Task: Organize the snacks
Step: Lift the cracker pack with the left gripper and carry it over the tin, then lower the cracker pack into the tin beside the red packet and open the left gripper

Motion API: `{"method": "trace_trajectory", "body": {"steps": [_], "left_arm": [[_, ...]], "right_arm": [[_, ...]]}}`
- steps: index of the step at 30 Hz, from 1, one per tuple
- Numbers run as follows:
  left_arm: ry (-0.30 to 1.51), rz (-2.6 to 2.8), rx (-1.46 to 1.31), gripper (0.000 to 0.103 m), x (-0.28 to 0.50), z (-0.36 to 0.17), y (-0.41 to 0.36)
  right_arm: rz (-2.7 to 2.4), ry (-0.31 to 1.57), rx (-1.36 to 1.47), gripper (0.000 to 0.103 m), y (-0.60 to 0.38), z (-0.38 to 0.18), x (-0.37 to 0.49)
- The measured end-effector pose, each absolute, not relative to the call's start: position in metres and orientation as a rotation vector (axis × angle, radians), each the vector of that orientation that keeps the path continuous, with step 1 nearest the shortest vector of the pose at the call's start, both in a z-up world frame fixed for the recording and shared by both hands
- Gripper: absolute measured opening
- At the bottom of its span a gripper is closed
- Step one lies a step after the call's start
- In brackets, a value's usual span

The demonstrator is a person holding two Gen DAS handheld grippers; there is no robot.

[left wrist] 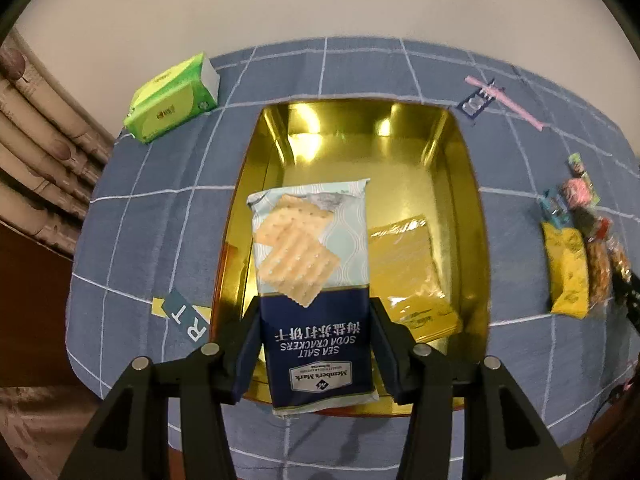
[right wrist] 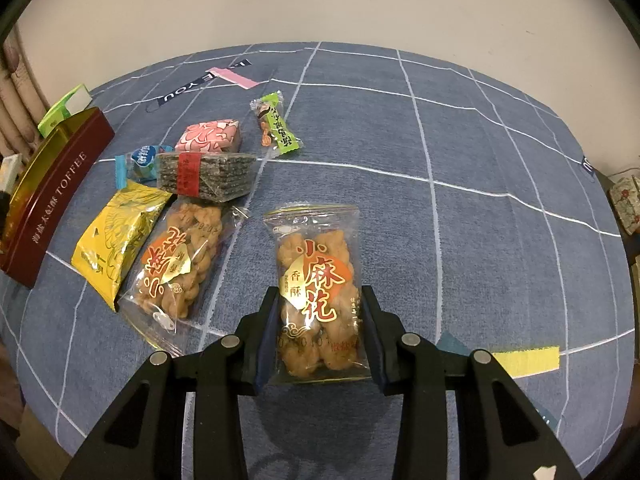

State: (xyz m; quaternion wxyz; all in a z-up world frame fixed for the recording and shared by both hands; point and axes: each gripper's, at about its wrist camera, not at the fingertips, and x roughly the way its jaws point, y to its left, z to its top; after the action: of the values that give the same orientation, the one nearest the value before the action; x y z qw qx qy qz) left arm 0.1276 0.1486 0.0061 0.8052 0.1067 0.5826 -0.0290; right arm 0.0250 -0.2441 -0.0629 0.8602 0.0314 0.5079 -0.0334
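Left gripper (left wrist: pixel 316 344): we see its two fingers closed part-way on the sides of the soda cracker pack (left wrist: pixel 314 280), which it holds lengthwise between them.
Soda cracker pack: it extends forward from the left gripper, over the near left part of the gold tin (left wrist: pixel 472 208); we cannot tell whether it rests on the tin floor.
Gold tin: open, directly ahead of and below the left gripper, standing on the blue checked cloth (left wrist: pixel 160 216) that covers the bench.
Yellow packet in tin (left wrist: pixel 412 272): flat on the tin floor, just right of the cracker pack.
Green tissue pack (left wrist: pixel 172 98): far ahead and to the left of the left gripper, on the cloth at the wall.
Right gripper (right wrist: pixel 320 332): we see its fingers narrowed onto the two sides of a clear bag of fried dough twists (right wrist: pixel 316 288), which it grips at the lower half.
Fried dough twists bag: it points forward from the right gripper, above the cloth.
Second twists bag (right wrist: pixel 180 264): on the cloth, ahead and left of the right gripper, beside a yellow foil pouch (right wrist: pixel 116 244).
Remaining snacks: a dark seaweed-like pack (right wrist: pixel 208 176), a pink wrapped block (right wrist: pixel 210 136), a blue candy (right wrist: pixel 138 164) and a green bar (right wrist: pixel 276 124) lie further ahead left.
Tin from the right: its maroon wall (right wrist: pixel 60 196), marked TOFFEE, sits at the far left.
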Motion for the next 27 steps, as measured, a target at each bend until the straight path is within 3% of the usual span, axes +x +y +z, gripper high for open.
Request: {"method": "trace_trajectory", "body": {"steps": [27], "left_arm": [[1.316, -0.034, 0.299, 0.052, 0.144, -0.031, 0.171]], "right_arm": [[-0.08, 1.075, 0.065, 0.036, -0.244, -0.063, 0.026]]}}
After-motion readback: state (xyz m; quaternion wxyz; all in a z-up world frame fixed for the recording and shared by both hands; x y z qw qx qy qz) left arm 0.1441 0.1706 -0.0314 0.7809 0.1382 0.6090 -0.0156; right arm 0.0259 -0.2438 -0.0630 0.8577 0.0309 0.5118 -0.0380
